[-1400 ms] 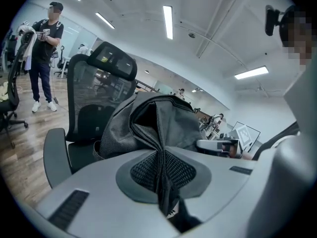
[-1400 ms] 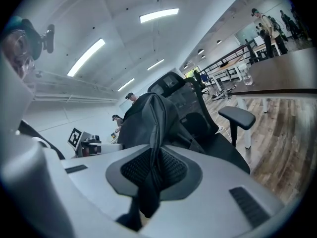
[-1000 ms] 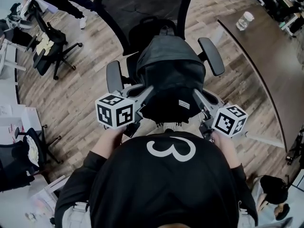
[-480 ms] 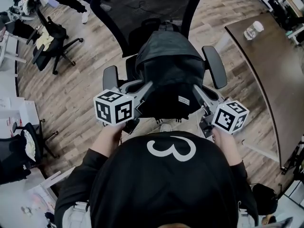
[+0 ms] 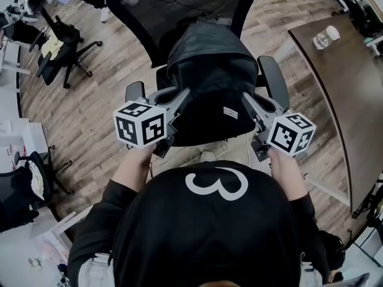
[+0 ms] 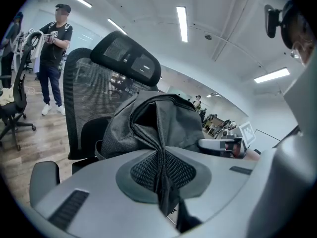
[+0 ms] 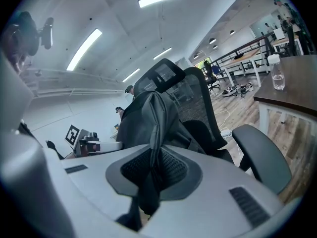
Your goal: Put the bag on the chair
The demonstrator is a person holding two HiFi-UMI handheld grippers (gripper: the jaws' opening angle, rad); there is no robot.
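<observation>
**Bag hangs over the seat, both sides gripped**

Closest in, the left hand-held gripper (image 6: pixel 161 180) has its jaws pressed together on a fold of dark fabric, and the right hand-held gripper (image 7: pixel 148 177) does the same on the opposite side. That is two hand-held grippers, both clamped on the one black fabric backpack-style bag (image 5: pixel 209 82). The bag hangs between them, upright, directly over the seat of the black mesh-backed office chair (image 5: pixel 179 5) and in front of its backrest. Whether its base touches the seat yet, I cannot tell; the bag itself hides the seat.

The step in hand looks like the lowering. To do it well, both sides should come down level so the bag does not tip. It should stay centred between the two padded armrests, left (image 5: pixel 134 91) and right (image 5: pixel 272 79). Its back wants to lean against the mesh. Neither pinch should let go until the weight sits on the seat, or a soft bag like this may slump forward off the front edge. The chair is probably on castors, so no pushing.

Further out now: one dark curved table (image 5: pixel 353 100) at the right, carrying one clear plastic bottle (image 5: pixel 326 37). At the left, at least two more black office chairs, one up top (image 5: pixel 60 46) and one lower down (image 5: pixel 24 190). Beyond, one standing person in a dark shirt (image 6: pixel 54 58).
</observation>
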